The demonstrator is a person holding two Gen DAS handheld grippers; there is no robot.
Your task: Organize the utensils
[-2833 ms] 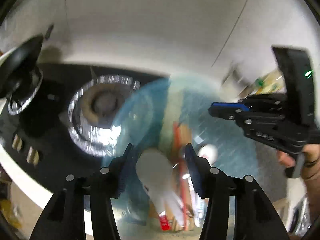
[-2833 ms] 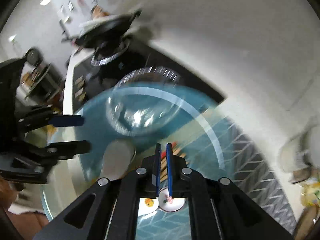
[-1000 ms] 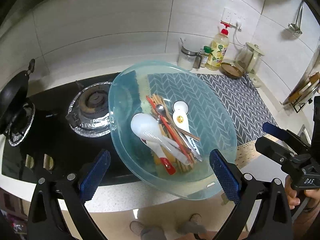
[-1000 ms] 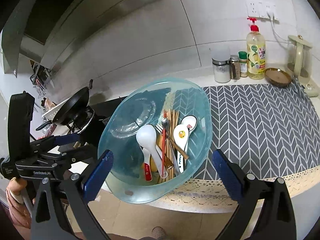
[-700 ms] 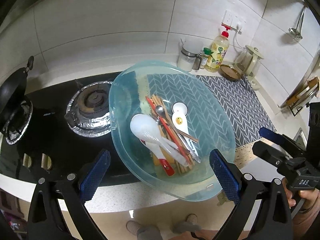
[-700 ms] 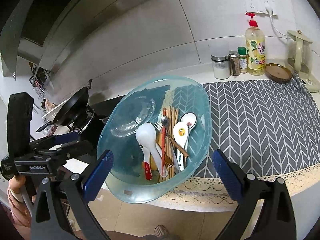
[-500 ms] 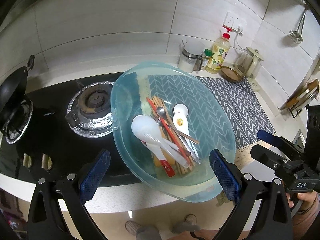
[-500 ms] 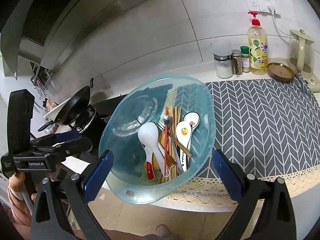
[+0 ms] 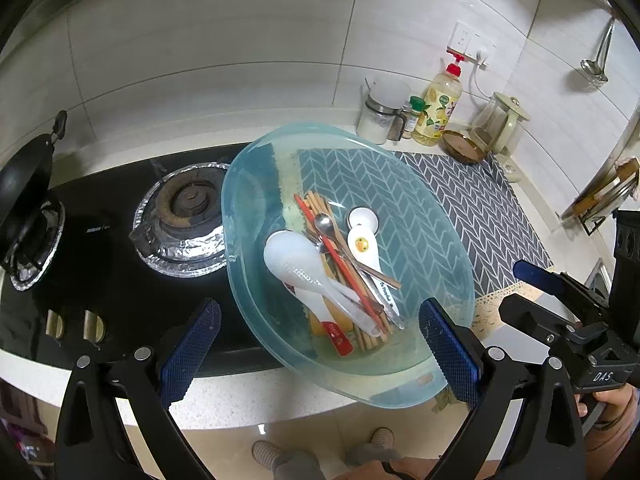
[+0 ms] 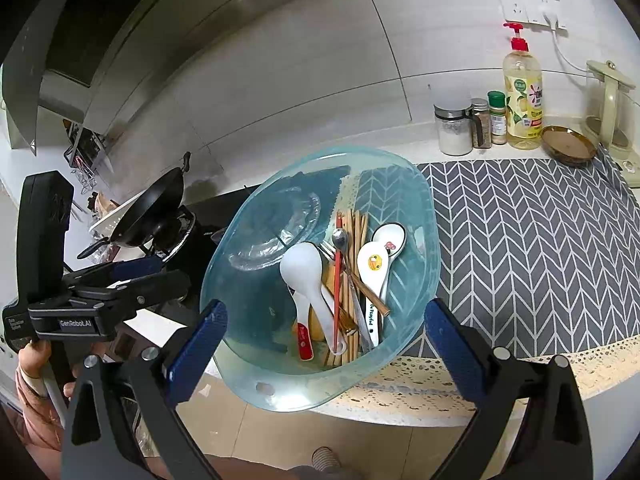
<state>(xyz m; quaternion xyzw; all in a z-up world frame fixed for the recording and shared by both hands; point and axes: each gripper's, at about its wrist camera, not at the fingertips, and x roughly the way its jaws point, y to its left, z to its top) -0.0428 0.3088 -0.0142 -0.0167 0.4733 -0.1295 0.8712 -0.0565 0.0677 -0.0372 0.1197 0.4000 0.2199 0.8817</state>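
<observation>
A clear blue-green glass bowl (image 9: pixel 256 208) (image 10: pixel 248 320) sits on the counter, half on the stove, half on the mat. Inside lie a large white rice spoon (image 9: pixel 294 258) (image 10: pixel 302 266), two small white ceramic spoons (image 9: pixel 362 246) (image 10: pixel 374 266), a metal spoon (image 9: pixel 324 222) (image 10: pixel 340 236), a red chopstick (image 9: pixel 340 264) (image 10: pixel 338 280) and several wooden chopsticks (image 9: pixel 316 204) (image 10: pixel 356 220). My left gripper (image 9: pixel 318 340) is open, back from the bowl's near rim. My right gripper (image 10: pixel 326 334) is open too, fingers either side of the near rim, holding nothing.
A black gas stove (image 9: pixel 120 248) with foil-ringed burner (image 9: pixel 182 220) and a black wok (image 10: pixel 148 208) lie left. A grey chevron mat (image 10: pixel 540 248) covers the counter right. Jars, a soap bottle (image 10: pixel 522 88), a brown dish (image 10: pixel 568 146) and a kettle stand by the wall.
Both grippers pulled back from close over the bowl to a wide view and opened; the right was shut before. In the last second the views barely shift.
</observation>
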